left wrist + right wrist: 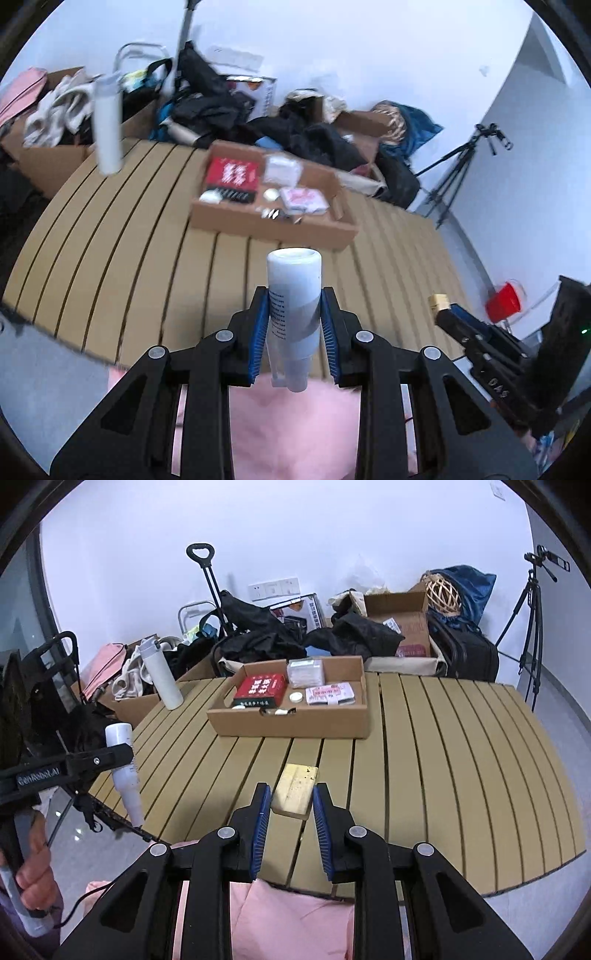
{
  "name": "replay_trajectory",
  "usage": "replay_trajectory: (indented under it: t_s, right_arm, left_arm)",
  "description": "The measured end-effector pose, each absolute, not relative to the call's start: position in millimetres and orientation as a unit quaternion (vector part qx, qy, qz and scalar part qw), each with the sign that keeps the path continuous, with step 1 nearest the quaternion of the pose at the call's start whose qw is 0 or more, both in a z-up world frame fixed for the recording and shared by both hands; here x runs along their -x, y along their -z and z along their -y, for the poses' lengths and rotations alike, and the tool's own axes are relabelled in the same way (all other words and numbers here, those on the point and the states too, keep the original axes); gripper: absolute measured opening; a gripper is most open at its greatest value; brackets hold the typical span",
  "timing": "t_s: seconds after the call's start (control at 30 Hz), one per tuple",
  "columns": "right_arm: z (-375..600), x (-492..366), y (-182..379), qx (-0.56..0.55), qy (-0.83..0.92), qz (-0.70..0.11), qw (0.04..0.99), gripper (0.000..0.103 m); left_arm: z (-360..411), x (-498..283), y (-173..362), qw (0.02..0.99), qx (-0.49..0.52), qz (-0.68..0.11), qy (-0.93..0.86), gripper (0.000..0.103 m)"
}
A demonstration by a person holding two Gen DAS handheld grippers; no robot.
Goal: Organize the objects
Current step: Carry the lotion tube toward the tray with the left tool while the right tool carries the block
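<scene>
My left gripper [293, 314] is shut on a white bottle [293, 291], held base-forward with its cap end toward the camera. The right wrist view shows that same bottle [123, 760] clamped in the left gripper [120, 755], off the table's left edge. My right gripper [291, 797] is shut on a yellow block [295, 786], held above the slatted wooden table [443, 757]. The left wrist view catches the block [439, 301] at the tip of the right gripper [445, 312]. Farther back on the table sits a cardboard tray [288, 725] with a red box, packets and small items.
A tall white flask [162, 675] stands at the table's back left corner. Behind the table lie boxes, dark clothes, bags and a trolley handle [201, 552]. A tripod [532, 627] stands at the right wall. A red bucket [504, 301] sits on the floor. Pink fabric [288, 915] lies below the grippers.
</scene>
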State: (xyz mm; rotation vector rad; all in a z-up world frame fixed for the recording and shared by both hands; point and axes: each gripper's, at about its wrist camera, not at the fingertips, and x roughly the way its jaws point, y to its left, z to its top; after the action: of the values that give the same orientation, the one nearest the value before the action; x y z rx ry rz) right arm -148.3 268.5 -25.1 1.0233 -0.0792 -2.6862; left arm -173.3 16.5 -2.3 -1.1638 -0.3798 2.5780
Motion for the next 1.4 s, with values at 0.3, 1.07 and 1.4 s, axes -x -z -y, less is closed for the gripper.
replay_trajectory:
  t_s: [0.3,1.07,1.4]
  right_arm:
    - [-282.3,270.2,-11.0,-0.352,0.92,0.029,0.17,0.024]
    - [-424.9,277.5,152.8,-0.506,0.86,0.02,0.058,0.09]
    - [-413.0,268.8,201.3,-0.485,0.867,-0.064,0.09,0.038]
  left_arm:
    - [-67.8,327.4,-28.7,0.178,0.442,0.097,-0.874,0.024]
    - [-43.4,321.7,70.7,0.136,0.499,0.108,-0.849,0.024]
    - [-10.4,256.2,84.6,0.096,0.509,0.135,-0.845,0.024]
